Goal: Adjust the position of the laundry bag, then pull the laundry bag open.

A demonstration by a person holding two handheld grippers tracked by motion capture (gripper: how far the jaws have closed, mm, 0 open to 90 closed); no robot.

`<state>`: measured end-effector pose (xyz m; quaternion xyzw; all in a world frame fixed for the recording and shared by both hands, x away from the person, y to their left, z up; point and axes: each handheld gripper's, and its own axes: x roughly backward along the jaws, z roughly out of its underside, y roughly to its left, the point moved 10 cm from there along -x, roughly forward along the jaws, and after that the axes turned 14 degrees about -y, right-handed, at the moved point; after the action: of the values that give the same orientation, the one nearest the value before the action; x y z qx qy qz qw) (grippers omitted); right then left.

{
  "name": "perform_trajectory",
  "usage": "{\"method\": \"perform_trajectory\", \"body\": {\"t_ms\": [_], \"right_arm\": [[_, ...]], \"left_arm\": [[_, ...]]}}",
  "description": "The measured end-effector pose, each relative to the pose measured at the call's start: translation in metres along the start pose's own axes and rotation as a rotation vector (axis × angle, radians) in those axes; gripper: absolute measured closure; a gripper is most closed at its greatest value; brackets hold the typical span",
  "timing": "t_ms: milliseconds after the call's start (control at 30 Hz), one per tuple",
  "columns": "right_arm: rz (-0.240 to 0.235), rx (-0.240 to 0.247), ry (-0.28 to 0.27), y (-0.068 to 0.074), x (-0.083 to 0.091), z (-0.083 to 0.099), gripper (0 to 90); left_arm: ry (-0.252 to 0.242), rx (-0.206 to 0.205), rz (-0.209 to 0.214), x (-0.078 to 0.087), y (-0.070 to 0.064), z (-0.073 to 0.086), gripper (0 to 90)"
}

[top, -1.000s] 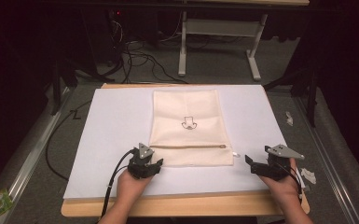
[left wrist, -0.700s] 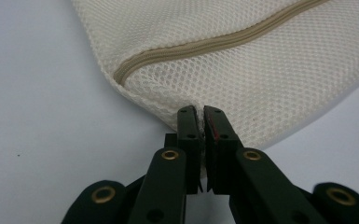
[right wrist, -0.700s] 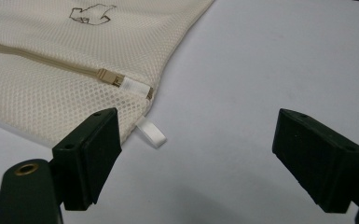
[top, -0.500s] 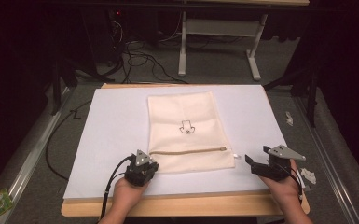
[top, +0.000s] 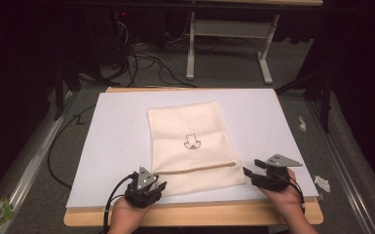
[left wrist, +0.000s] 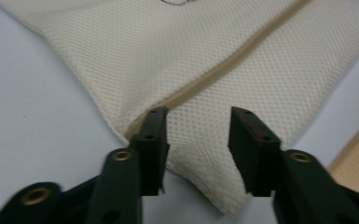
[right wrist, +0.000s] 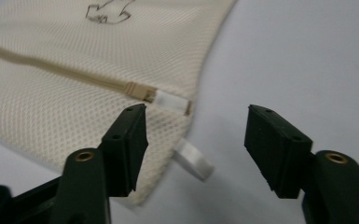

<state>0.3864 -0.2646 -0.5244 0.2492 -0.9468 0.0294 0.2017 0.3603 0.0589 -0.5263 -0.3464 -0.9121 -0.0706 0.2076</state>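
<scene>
Cream mesh makes up the flat rectangular zip pouch [top: 192, 146], which lies on the white sheet [top: 112, 141] covering the wooden tabletop [top: 195, 217], its near end toward the person and slightly skewed. A small dark outline print [top: 192, 141] sits mid-pouch; what it depicts is hard to make out, and both gripper views cut it off at their top edge. The high view shows the tan zipper [top: 195, 168] running across the near end, but its pull is too small to read there. The right gripper view gives it clearly: a tan stop and a white tab [right wrist: 170, 99] at the pouch edge, plus a white ribbon loop [right wrist: 194, 160] sticking out onto the sheet. The left gripper view shows the woven honeycomb texture and the pouch's near-left corner. The left tongs [left wrist: 198, 140] stand apart, straddling that corner without gripping it. The right tongs [right wrist: 196, 140] are also apart, over the loop and the pouch's right edge.
</scene>
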Motion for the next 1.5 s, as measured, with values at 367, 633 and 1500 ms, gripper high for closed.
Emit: {"method": "perform_trajectory", "body": {"t_ms": [367, 633, 1500], "right_arm": [[0.030, 0.061, 0.139, 0.014, -0.023, 0.014, 81.2], [-0.018, 0.054, 0.165, 0.028, 0.011, 0.028, 85.4], [-0.017, -0.138, 0.097, 0.011, 0.014, 0.018, 55.3]], "left_arm": [[-0.063, 0.063, -0.054, 0.001, 0.025, -0.004, 37.7], [-0.081, 0.062, -0.025, -0.010, 0.022, -0.013, 35.5], [-0.169, 0.019, 0.014, -0.005, 0.014, -0.024, 40.9]]}}
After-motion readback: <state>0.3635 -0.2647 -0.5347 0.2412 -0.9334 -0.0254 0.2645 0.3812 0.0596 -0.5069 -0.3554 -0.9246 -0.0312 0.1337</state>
